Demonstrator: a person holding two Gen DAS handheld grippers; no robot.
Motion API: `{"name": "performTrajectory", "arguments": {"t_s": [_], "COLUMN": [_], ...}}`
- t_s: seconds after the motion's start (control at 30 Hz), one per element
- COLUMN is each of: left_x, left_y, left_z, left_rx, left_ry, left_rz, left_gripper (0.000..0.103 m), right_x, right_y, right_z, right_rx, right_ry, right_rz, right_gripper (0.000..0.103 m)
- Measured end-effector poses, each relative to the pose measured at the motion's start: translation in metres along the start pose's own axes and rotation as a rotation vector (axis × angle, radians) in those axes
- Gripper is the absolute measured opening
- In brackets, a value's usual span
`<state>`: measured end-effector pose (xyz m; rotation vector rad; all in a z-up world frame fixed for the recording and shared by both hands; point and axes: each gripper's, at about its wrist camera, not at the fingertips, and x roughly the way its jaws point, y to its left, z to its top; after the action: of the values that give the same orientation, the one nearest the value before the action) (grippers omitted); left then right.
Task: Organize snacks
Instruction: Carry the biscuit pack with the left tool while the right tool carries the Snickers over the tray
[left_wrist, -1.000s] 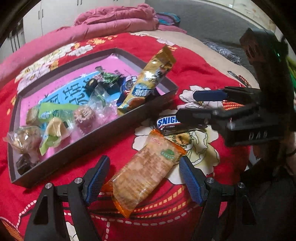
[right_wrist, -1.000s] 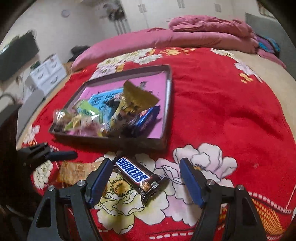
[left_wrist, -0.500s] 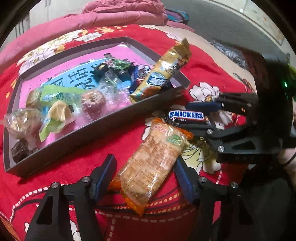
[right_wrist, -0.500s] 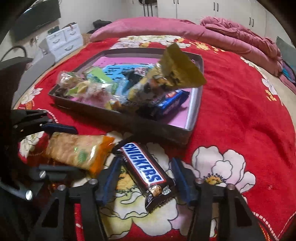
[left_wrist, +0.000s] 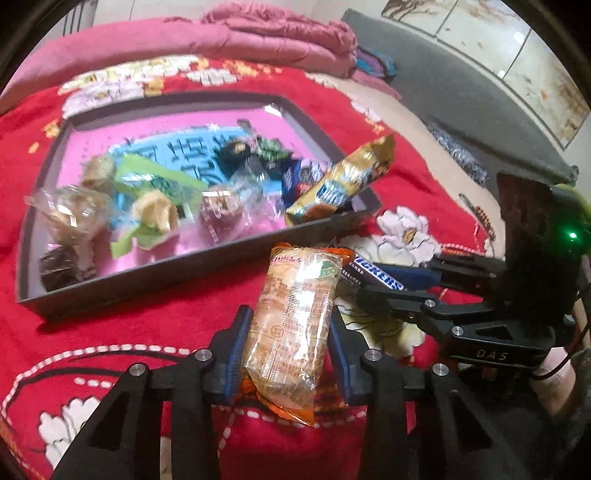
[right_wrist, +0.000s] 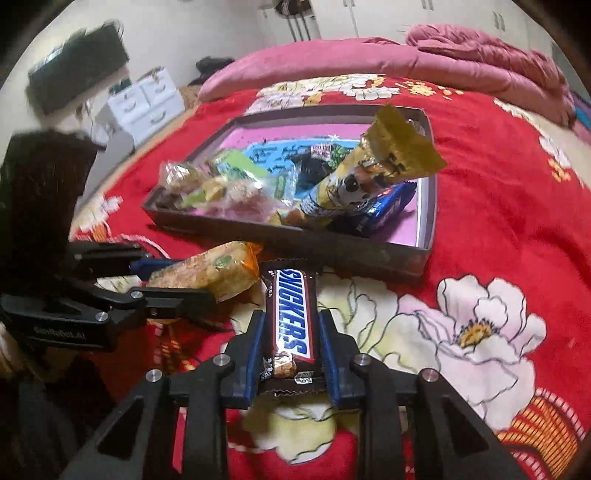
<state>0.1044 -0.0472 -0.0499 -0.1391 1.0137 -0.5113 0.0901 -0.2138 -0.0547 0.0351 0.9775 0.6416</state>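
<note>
— Moved? Both grippers' fingers have just been closing: left gripper (left_wrist: 286, 347) pinches the orange-wrapped cracker pack (left_wrist: 293, 328); right gripper (right_wrist: 291, 356) pinches the brown Snickers bar (right_wrist: 291, 317).

— Outstanding? Both sit lower centre, outside the dark shallow tray (right_wrist: 428, 206) that already holds assorted sweets on the red floral bedspread (right_wrist: 498, 206).

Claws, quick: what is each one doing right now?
Left claw: just closed on the orange cracker pack.
Right claw: just closed on the Snickers bar.
</note>
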Motion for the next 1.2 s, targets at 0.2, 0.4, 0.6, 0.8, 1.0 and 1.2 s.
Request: {"name": "performTrajectory", "arguments": {"t_s": [0.2,0.4,0.6,0.8,1.0,1.2], "left_x": [-0.034,-0.048,-0.056,-0.054,-0.047,-0.039], "left_y": [0.0,0.018,0.036,0.044,0.044,0.045], "left_z": [-0.004,-0.001,0.008,0.016,0.023,0.027], "left_rx": [-0.03,-0.084,-0.143,-0.166,-0.158,-0.159], "left_ry": [-0.108,-0.175,-0.24,-0.267,-0.262,-0.255], "left_rz": [0.014,0.09,0.142,0.194,0.207,0.226], "left_gripper": [0.041,0.037,0.037,0.037,0.037,0.037], "right_x": [-0.02,-0.025,-0.012,-0.007,-0.004,-0.001], "right_y": [0.011,0.031,0.044,0.04,0.03,0.025], "right_z": [0.006,0.024,0.038,0.048,0.055,0.059], "right_rx": [0.036,0.003,-0.019,0.016,0.053,0.072], "right_ry": [-0.09,-0.186,-0.209,-0.241,-0.265,-0.276], "right_rz": [0.073,0.071,-0.017,-0.038,-0.057,-0.072], "right_gripper": [0.029,0.029,0.029,0.029,0.029,0.029]}}
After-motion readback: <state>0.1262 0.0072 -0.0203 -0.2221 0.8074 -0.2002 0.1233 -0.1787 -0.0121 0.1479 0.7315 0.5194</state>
